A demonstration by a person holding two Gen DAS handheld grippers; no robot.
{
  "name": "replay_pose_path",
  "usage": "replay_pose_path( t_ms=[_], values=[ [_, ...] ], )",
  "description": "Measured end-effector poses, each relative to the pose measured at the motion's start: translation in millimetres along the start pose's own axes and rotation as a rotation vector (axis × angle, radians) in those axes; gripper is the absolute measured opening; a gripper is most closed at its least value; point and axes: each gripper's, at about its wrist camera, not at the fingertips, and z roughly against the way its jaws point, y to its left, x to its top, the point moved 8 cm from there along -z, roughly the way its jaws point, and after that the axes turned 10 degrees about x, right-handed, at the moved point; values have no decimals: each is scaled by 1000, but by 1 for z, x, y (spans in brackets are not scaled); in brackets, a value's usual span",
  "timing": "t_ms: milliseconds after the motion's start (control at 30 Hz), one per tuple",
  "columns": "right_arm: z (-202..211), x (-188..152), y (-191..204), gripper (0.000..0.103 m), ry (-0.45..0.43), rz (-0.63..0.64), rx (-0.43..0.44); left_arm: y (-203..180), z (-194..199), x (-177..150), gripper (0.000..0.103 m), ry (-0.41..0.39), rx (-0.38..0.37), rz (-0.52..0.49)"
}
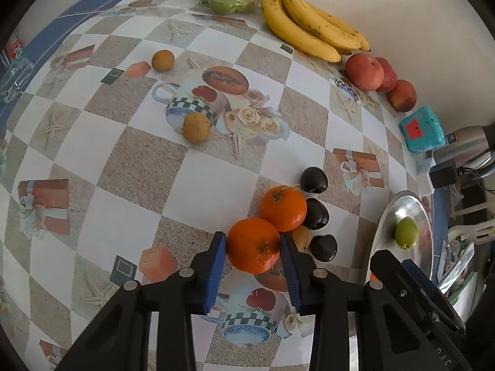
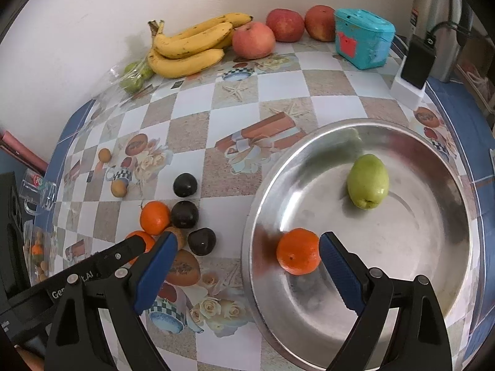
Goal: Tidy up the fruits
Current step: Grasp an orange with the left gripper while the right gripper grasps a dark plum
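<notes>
I am holding my left claw over the counter, tilted steeply down, and it is clenching on an orange: both blue pads are pressing its sides, the fruit sitting right between the tips. Whether the orange is resting on the counter or is off it, I cannot tell. A second orange is touching it just beyond, and a small brown fruit is peeking out beside the right pad. Three dark plums are lying in a loose row just to the right of the oranges. Two more small brown fruits are sitting well apart, farther up the counter.

My right claw is hanging released, its jaws standing wide with nothing pressed between them. Its right pad is hovering over the steel tray, just beside a third orange lying in the tray near the rim; I cannot tell whether the pad is touching it. Its left pad is out over the counter, near my left claw. A green fruit is lying deeper in the tray, well apart from that orange.

Along the wall, bananas are lying beside three apples, with a bag of green fruit at one end and a teal box at the other.
</notes>
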Motion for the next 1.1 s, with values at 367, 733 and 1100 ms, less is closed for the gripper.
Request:
replay_pose_path(
  t_ms=[367,733,1100],
  values=[
    [-10,-1,30,62,19,78,106,19,13,13,38,-36,-27,89],
    [-37,-8,33,52,75,89,109,20,22,19,36,-62,-46,98],
    [-45,-8,38,47,100,93,82,34,11,19,64,-32,-8,136]
  ],
)
